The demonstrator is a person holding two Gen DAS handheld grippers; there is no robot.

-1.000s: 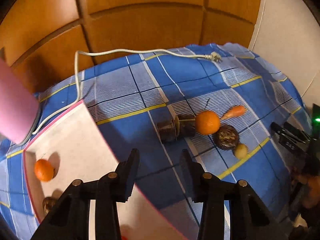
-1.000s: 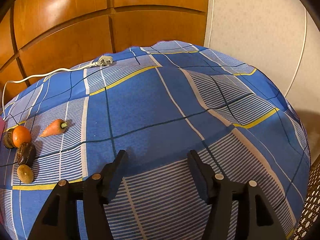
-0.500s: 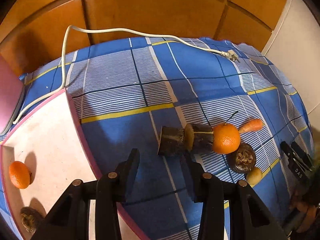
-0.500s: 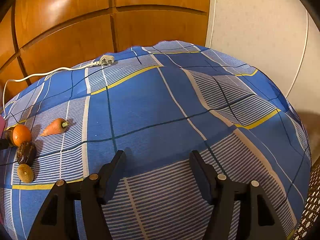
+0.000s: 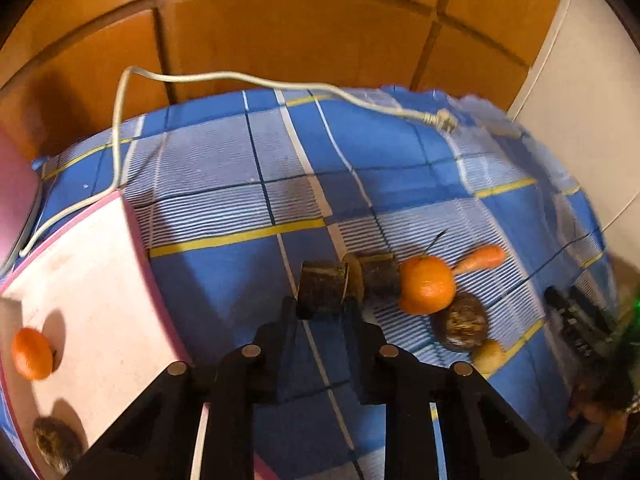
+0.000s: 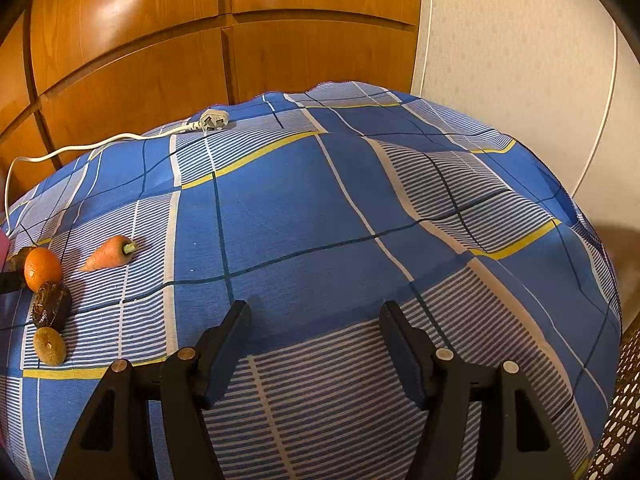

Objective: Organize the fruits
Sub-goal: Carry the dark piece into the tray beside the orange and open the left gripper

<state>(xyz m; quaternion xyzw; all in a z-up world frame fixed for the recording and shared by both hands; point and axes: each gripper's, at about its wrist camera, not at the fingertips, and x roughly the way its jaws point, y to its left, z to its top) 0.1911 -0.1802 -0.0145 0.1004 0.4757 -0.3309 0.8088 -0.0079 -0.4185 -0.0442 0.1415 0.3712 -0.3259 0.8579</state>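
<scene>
The left gripper is narrowed around a dark cut chunk beside an orange mid-cloth, its fingertips flanking it, while the right gripper hangs wide and empty above the blue checked cloth.

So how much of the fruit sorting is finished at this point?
Two pieces already sit on the white tray: a small orange and a brown fruit. The left gripper is open around a dark chunk. A second chunk, an orange, carrot and two more pieces wait on the cloth. The right gripper is open, idle.
</scene>
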